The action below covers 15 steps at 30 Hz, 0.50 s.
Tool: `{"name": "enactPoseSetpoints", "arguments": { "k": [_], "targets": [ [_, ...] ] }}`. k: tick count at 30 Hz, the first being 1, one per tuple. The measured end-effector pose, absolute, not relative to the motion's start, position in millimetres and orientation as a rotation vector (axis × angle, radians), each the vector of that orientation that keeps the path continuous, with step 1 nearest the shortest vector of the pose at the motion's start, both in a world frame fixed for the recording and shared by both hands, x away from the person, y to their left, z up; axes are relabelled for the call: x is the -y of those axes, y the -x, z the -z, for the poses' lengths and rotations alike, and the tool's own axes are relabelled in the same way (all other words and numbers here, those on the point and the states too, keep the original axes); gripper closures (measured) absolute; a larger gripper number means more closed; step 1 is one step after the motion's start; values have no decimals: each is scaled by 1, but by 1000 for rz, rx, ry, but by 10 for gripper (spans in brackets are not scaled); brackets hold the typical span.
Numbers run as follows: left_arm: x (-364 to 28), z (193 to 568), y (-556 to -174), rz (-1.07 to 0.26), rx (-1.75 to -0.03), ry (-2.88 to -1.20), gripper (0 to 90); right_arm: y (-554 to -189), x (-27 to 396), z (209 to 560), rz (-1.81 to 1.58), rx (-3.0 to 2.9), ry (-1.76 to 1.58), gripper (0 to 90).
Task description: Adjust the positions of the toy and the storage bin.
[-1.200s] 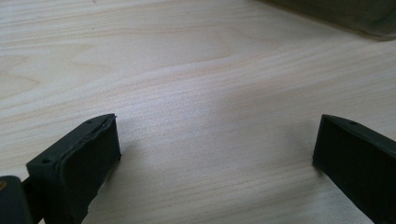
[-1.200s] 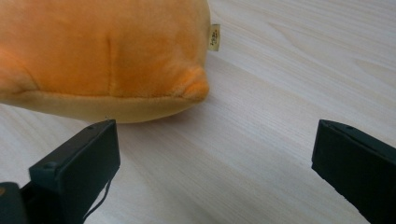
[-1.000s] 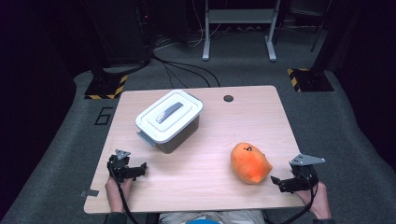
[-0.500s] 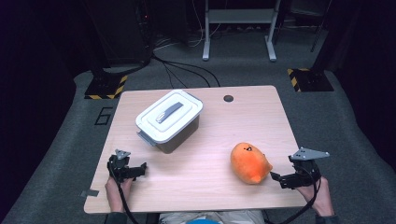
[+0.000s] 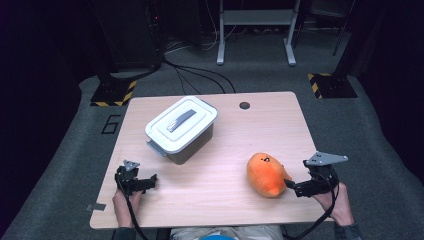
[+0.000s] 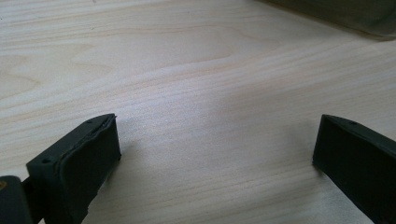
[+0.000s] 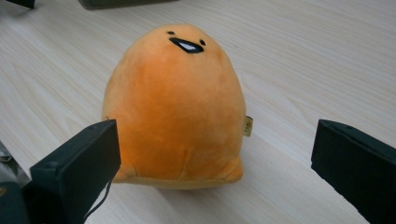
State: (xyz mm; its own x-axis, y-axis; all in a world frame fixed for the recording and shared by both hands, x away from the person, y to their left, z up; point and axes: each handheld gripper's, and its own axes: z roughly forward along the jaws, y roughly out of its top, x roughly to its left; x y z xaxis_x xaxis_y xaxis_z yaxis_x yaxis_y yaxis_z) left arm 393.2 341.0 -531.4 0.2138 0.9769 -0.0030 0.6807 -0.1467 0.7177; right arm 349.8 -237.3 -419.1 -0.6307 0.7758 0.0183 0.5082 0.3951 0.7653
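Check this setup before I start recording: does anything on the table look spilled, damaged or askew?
Nothing looks spilled or damaged. The grey plastic box with a white lid sits turned at an angle to the edges of the wooden table, lid on. The orange egg-shaped plush toy lies intact between the open jaws of the right gripper.

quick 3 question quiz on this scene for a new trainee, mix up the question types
1. True or false: the right gripper is shut on the orange plush toy.
2. The lidded container lies nearer which gripper?
3. What lies between the jaws of the left gripper? A) the toy B) bare table C) the lid

Key: 1 false, its jaws stand open beside the toy. 2 the left. 3 B.
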Motion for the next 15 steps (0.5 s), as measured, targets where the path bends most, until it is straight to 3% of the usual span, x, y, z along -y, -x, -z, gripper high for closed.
{"name": "enactPoseSetpoints", "arguments": {
  "k": [15],
  "targets": [
    [-341,531,-393,-644,-1530,-1900,3,-361,207,416,-1131,-2400,-1032,0]
  ]
}}
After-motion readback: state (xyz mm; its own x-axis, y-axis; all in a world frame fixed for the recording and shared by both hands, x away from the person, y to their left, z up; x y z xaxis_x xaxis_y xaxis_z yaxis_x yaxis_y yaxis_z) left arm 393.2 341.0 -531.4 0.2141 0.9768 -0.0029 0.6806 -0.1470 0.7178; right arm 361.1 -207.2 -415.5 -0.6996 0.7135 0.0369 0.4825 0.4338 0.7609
